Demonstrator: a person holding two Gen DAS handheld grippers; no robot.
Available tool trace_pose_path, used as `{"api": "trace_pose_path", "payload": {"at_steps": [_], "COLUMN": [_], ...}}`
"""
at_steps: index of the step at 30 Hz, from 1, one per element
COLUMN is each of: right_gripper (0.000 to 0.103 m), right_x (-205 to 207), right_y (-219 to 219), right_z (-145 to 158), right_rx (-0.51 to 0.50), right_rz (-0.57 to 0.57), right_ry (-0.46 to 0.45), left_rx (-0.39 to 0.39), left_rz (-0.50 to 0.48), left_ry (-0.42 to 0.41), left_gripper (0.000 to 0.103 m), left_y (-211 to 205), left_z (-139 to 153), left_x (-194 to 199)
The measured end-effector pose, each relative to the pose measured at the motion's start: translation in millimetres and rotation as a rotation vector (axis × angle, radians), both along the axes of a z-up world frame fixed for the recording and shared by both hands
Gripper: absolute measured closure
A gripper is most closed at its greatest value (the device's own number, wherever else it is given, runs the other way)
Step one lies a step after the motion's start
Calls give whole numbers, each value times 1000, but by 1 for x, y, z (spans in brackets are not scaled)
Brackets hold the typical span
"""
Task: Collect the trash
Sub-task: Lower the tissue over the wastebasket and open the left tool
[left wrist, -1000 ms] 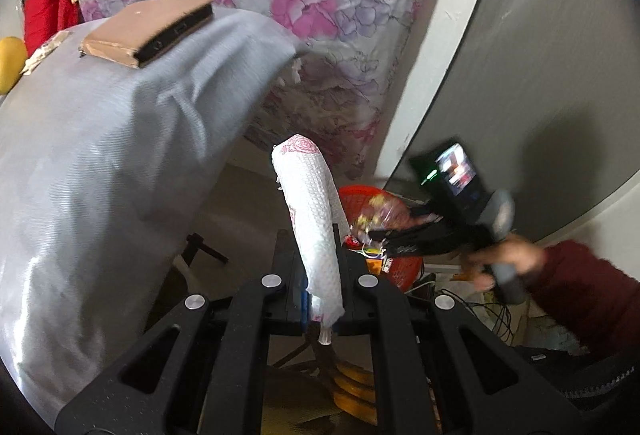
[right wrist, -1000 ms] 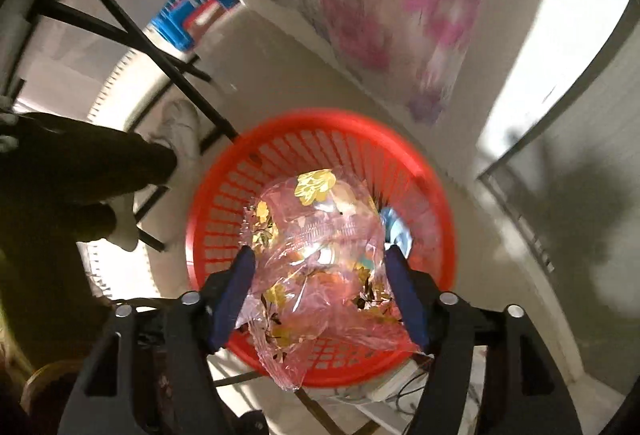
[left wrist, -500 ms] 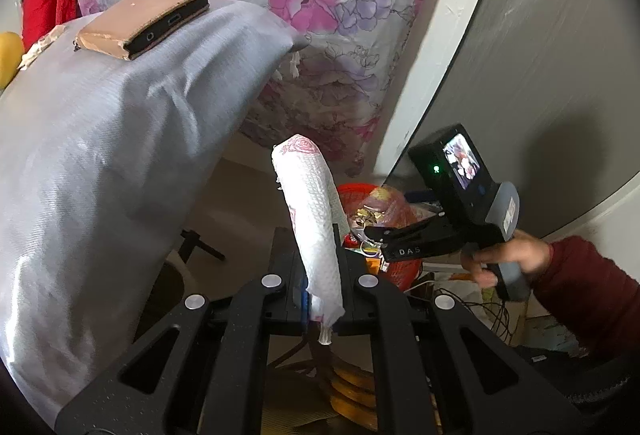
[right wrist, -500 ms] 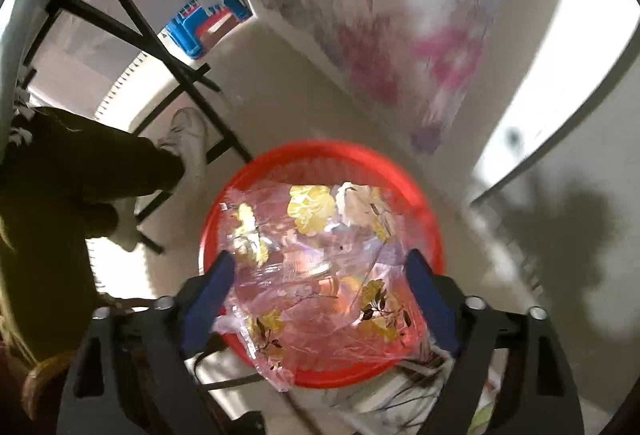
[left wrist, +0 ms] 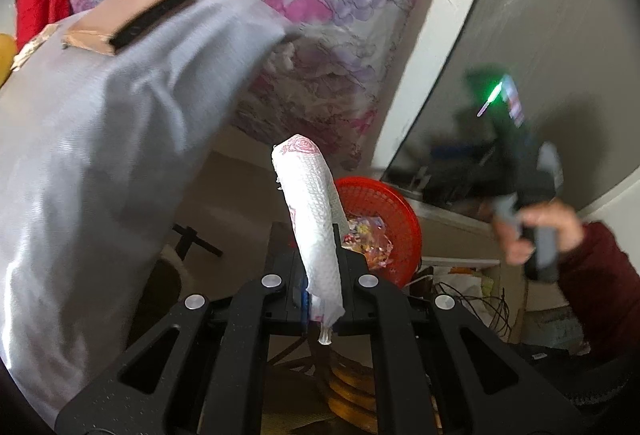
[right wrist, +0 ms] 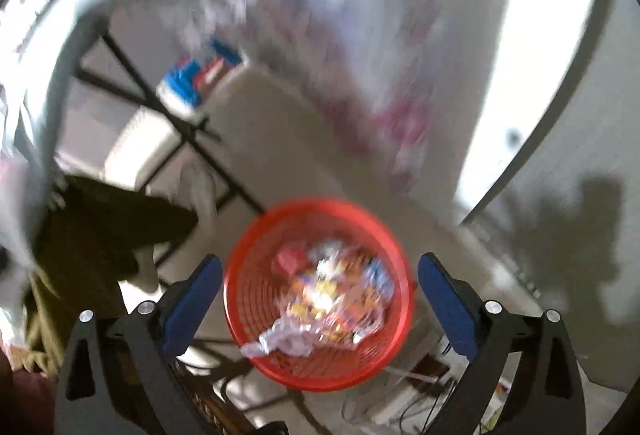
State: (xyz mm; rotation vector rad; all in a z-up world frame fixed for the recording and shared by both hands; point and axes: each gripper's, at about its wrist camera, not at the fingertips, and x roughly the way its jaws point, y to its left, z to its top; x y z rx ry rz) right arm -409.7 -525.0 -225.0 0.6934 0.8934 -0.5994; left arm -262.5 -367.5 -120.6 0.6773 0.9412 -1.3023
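The left hand-held gripper [left wrist: 320, 299] pinches a rolled white paper towel [left wrist: 314, 231] above the round red plastic basket [right wrist: 320, 295]. The right hand-held gripper [right wrist: 320, 303], jaws just spread and empty, hangs over the crumpled clear floral wrapper [right wrist: 332, 299] lying in that basket; next, the towel needs carrying over the basket and releasing.

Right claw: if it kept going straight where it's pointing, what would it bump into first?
Probably the red basket, or the crumpled plastic wrapper lying in it. The open right claw frames it, though blur hides the depth.
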Motion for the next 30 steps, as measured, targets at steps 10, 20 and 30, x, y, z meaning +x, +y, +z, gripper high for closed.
{"api": "trace_pose_path", "payload": {"at_steps": [10, 20, 30], "right_gripper": [6, 6, 6], "right_x": [-38, -55, -56], "right_y": [-19, -24, -19], "right_z": [49, 31, 25], "right_rx": [-77, -27, -11], "right_rz": [-98, -132, -117], "right_ry": [-112, -145, -164], "left_rx": [99, 214, 214], "left_rz": [-166, -191, -153], "left_ry": [28, 100, 66], "left_gripper": [91, 87, 32], "left_y": [-51, -95, -94], "left_z": [-46, -104, -110], "left_x": [-34, -43, -39]}}
